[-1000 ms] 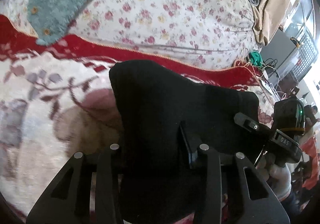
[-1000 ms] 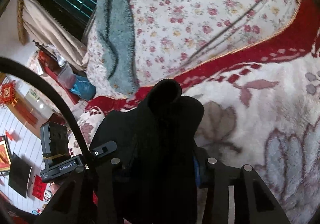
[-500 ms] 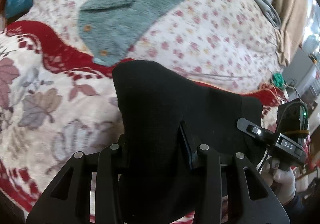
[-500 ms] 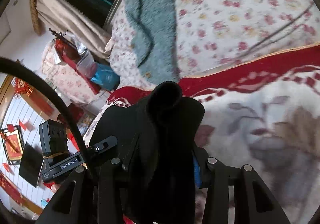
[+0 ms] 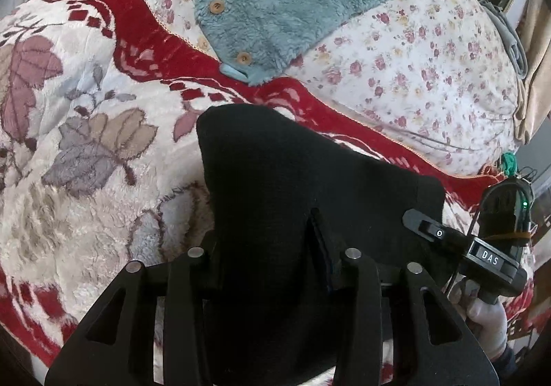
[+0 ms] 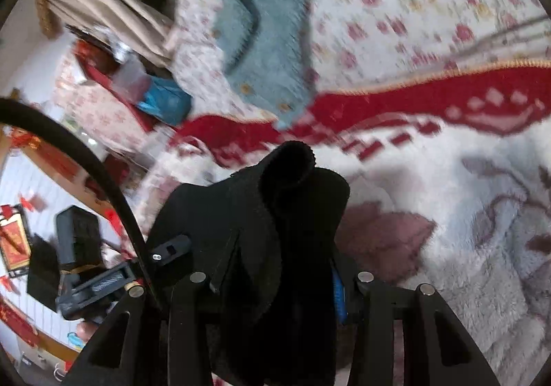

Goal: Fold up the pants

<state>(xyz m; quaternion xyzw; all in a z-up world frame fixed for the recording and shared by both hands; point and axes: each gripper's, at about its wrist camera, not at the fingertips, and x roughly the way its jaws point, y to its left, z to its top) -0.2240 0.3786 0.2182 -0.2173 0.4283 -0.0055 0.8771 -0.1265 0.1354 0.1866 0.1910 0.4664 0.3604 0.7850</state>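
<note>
The black pants (image 5: 292, 186) hang between both grippers above the bed. My left gripper (image 5: 272, 248) is shut on the pants, and the cloth drapes over its fingers and hides the tips. In the right wrist view my right gripper (image 6: 275, 275) is shut on a bunched fold of the pants (image 6: 286, 200), which stands up between the fingers. The right gripper's body (image 5: 482, 248) shows at the right of the left wrist view, held by a gloved hand. The left gripper's body (image 6: 93, 269) shows at the left of the right wrist view.
A fleecy white, red and floral blanket (image 5: 86, 145) covers the bed below. A flowered quilt (image 5: 413, 59) is heaped behind it, with a teal fleece garment (image 5: 275, 7) lying on top. Curtains and room clutter (image 6: 103, 59) lie past the bed's edge.
Both grippers have swung with the pants across the bed toward the teal garment. The grip on the cloth is unchanged. The right wrist view is blurred by the motion.
</note>
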